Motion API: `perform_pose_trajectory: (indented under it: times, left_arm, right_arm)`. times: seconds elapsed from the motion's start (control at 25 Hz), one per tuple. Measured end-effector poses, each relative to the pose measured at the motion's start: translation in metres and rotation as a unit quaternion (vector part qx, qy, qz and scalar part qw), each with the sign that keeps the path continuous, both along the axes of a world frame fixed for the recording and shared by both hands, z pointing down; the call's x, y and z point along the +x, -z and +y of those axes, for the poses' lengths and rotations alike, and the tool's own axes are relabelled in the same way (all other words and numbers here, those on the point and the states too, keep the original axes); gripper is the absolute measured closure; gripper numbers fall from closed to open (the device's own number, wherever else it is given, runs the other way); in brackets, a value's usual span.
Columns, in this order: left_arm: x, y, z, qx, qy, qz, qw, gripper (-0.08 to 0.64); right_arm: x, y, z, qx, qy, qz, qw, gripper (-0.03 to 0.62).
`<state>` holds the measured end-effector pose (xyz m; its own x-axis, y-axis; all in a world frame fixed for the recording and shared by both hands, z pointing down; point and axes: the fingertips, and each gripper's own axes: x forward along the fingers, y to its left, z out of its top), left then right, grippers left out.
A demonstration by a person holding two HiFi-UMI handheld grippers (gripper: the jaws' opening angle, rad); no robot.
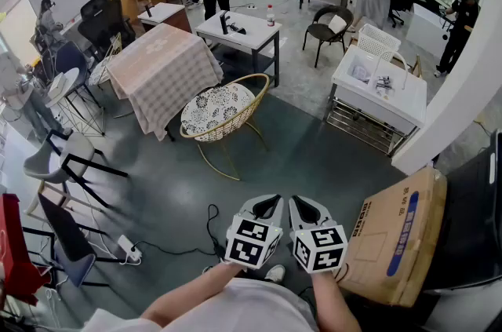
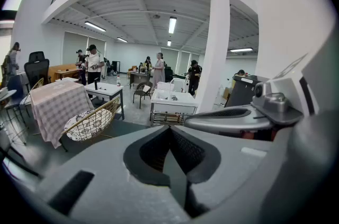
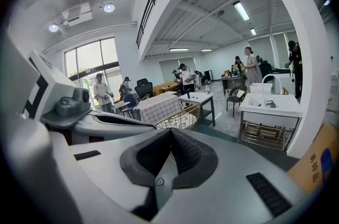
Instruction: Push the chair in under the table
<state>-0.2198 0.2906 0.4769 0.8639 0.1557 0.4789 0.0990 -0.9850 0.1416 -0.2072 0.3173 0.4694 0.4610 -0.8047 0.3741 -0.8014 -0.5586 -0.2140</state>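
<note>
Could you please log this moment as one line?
left gripper: shut, empty | right gripper: shut, empty | wicker chair: beside table, not pushed in

the chair [image 1: 239, 121] is a thin, slightly shiny gold metal wire basket holding a patterned cloth cushion [image 1: 212, 109]. the desk [image 1: 161, 70] beside it is draped in soft checked fabric. the floor [image 1: 314, 158] looks dark and matt. the box [image 1: 396, 236] is plain brown cardboard. the left gripper [image 2: 170, 135] has a matt grey plastic shell, its jaws lined with dark ribbed padding.
</note>
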Motion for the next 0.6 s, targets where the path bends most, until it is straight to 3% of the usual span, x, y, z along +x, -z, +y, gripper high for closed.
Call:
perform_pose_trajectory:
  times: [0.6]
  left_arm:
    - [0.01,-0.007,0.02,0.008,0.009,-0.003,0.9999,0.555]
  right_arm:
    - [0.01,-0.008,0.023,0.007,0.008,-0.008,1.0,0.589]
